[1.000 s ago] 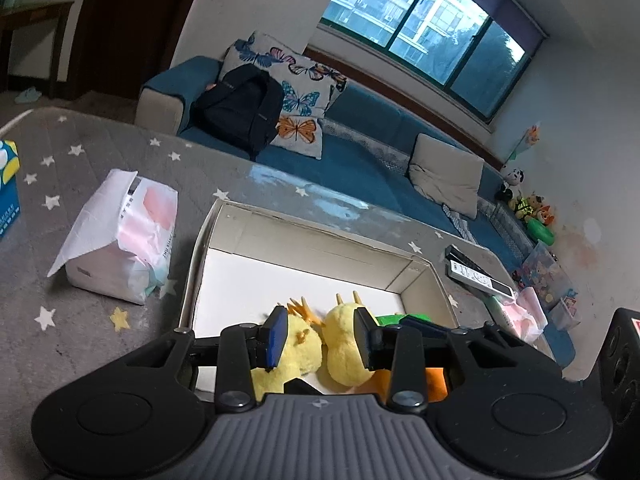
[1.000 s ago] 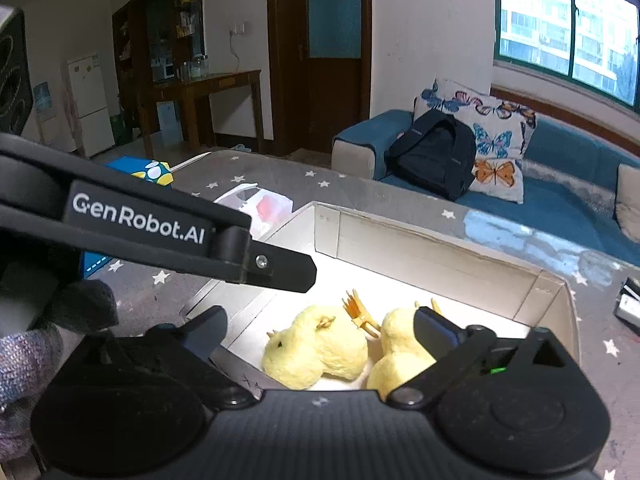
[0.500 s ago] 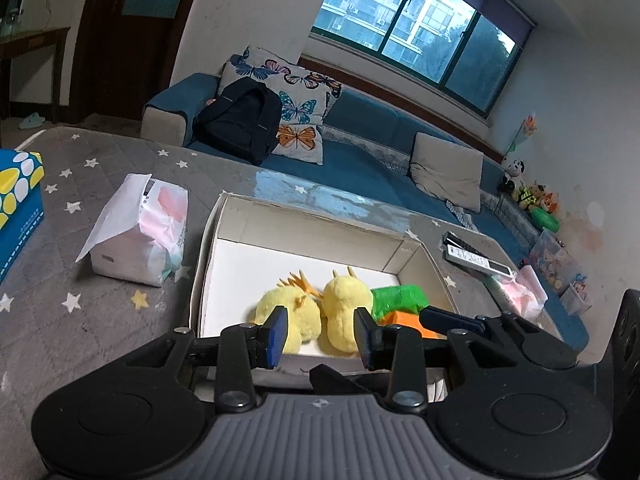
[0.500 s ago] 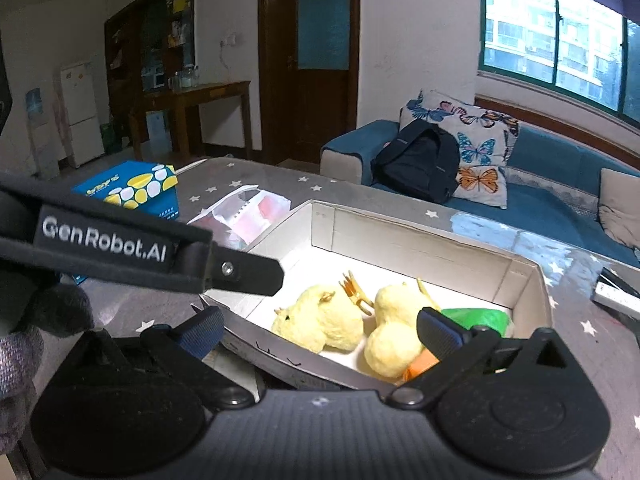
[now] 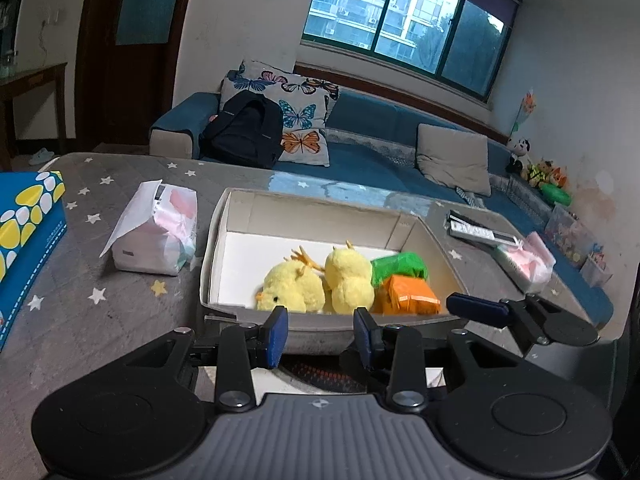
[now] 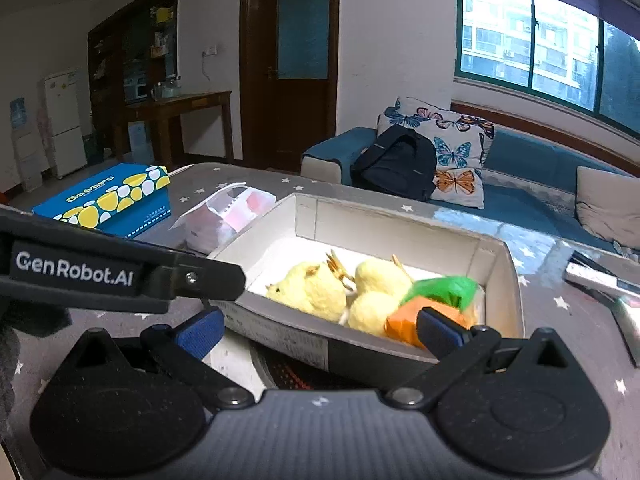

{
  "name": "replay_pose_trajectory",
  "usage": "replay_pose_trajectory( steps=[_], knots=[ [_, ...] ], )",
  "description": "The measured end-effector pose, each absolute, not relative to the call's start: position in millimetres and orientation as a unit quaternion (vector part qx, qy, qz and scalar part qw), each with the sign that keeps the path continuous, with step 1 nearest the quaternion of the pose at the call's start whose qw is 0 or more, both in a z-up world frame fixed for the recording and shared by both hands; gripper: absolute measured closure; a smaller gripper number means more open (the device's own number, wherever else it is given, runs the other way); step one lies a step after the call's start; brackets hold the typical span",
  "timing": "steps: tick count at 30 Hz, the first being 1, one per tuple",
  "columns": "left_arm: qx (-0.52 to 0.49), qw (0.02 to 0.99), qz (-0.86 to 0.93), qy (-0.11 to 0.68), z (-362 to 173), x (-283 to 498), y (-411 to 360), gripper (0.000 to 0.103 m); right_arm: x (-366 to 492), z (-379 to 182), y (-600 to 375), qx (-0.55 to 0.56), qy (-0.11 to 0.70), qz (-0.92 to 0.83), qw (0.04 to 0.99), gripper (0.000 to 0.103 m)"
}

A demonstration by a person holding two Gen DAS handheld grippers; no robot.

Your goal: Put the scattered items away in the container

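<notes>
Nearest the left wrist camera, the left tongs (image 5: 320,334) stood parted by a moderate gap with nothing between the blue pads (image 5: 276,334), hovering just short of the near wall of the cardboard box (image 5: 216,240). The right tongs (image 6: 318,330) were spread much wider, also holding nothing, one pad low at the left and the other in front of the box's near right corner; in the left wrist view one of its blue-padded fingers (image 5: 476,307) showed beside the box's near right corner.

The open box sat on the grey star-printed tabletop (image 5: 80,308). Inside it, bunched toward the near wall, lay two yellow plush chicks: the left chick (image 5: 292,286) on its side with orange feet pointing away, and the right chick (image 5: 348,276) touching it. Against the right chick lay an orange packet (image 5: 408,296), with a green packet (image 5: 400,266) just behind it. The far half of the box floor was bare white.

Left of the box lay a soft tissue pack (image 5: 156,232), just beside its wall, and farther left a blue and yellow carton (image 5: 28,224). Right of the box were a remote control (image 5: 476,232) and a pink-and-white pack (image 5: 524,260).

Beyond the tabletop stood a blue sofa (image 5: 380,128) with butterfly cushions (image 5: 296,116) and a black backpack (image 5: 244,128).
</notes>
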State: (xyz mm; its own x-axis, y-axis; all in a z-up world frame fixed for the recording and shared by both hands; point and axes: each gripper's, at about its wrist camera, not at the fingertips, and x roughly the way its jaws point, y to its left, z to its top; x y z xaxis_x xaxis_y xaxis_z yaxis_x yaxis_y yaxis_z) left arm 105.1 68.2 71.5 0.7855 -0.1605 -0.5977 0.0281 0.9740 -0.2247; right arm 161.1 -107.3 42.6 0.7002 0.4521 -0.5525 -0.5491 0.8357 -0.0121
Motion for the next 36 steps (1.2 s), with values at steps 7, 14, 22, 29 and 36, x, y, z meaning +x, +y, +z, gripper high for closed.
replay_pose_trajectory(
  steps=[7,14,22,29,36],
  knots=[
    [-0.089,0.937,-0.048,0.333,60,88,60,0.064,143,36,-117,-0.09,0.274,0.261,0.921,0.0],
    [-0.077,0.938,-0.049,0.335,55,72,49,0.064,124,27,-128,-0.079,0.276,0.255,0.924,0.0],
    [-0.068,0.937,-0.045,0.34,47,57,41,0.063,107,19,-137,-0.068,0.281,0.248,0.925,0.0],
    [-0.056,0.935,-0.031,0.348,37,50,33,0.065,95,13,-145,-0.054,0.283,0.238,0.928,0.0],
    [-0.052,0.937,-0.024,0.346,32,43,27,0.065,90,4,-151,-0.043,0.289,0.222,0.93,0.0]
  ],
)
